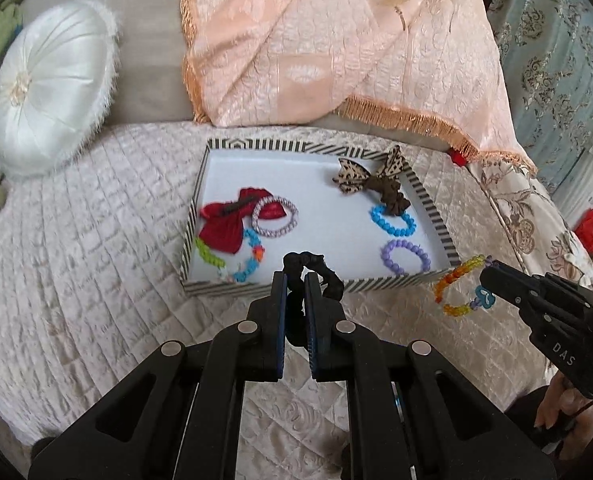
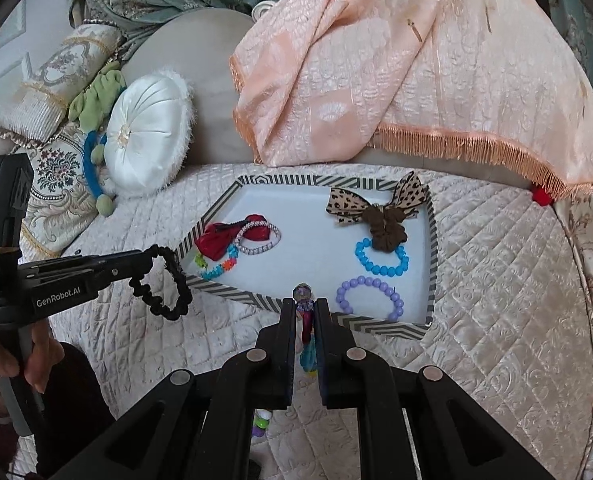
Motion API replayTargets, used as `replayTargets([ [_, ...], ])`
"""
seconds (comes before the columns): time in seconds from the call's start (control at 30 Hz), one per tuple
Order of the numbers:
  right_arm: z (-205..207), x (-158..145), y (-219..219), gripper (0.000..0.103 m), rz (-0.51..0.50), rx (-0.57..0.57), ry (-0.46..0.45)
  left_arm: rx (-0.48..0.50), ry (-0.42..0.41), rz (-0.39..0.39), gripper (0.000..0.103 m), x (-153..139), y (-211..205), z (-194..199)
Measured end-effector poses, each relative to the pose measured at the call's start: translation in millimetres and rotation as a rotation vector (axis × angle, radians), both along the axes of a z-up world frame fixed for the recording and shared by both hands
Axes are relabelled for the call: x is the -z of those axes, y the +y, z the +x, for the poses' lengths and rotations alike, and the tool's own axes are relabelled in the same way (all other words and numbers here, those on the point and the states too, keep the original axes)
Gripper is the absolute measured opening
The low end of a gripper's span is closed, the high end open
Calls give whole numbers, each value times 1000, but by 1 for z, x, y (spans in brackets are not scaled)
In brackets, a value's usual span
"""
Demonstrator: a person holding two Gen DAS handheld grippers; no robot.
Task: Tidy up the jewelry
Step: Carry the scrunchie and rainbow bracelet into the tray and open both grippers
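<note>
A striped-rim tray (image 1: 428, 216) (image 2: 212, 216) sits on the quilted bed. In it lie a red bow (image 1: 224, 224), a pink-white bracelet (image 1: 274, 216), a multicolour bead bracelet (image 1: 240, 264), a leopard bow with brown scrunchie (image 1: 376, 182), a blue bead bracelet (image 1: 392, 220) and a purple bead bracelet (image 1: 406, 258). My left gripper (image 1: 295, 280) (image 2: 148, 258) is shut on a black scrunchie (image 1: 316, 276) (image 2: 164, 284) just before the tray's near edge. My right gripper (image 2: 305, 306) (image 1: 486, 268) is shut on an orange-yellow bead bracelet (image 1: 456, 280) (image 2: 306, 320) by the tray's near right corner.
A round white cushion (image 1: 48, 88) lies left of the tray. A peach fringed throw (image 1: 336, 48) hangs over the backrest behind it. A small red object (image 1: 456, 158) sits under the fringe. More coloured beads (image 2: 261, 426) lie on the quilt below my right gripper.
</note>
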State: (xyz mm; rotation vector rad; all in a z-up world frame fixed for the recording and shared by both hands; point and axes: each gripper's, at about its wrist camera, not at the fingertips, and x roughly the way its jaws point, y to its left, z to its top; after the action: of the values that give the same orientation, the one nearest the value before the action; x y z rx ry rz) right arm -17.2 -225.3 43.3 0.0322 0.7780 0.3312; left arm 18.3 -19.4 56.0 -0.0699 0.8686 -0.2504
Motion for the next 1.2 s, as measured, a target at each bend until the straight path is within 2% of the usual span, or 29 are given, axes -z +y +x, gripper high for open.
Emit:
replayTargets([
  [0.3,11,-1,1,8,-9,5,0,-8,-18,26,7,-4,-2,14],
  [1.2,72,19,15,8,-11,-11,57,3,55,15,7,23,-21,63],
])
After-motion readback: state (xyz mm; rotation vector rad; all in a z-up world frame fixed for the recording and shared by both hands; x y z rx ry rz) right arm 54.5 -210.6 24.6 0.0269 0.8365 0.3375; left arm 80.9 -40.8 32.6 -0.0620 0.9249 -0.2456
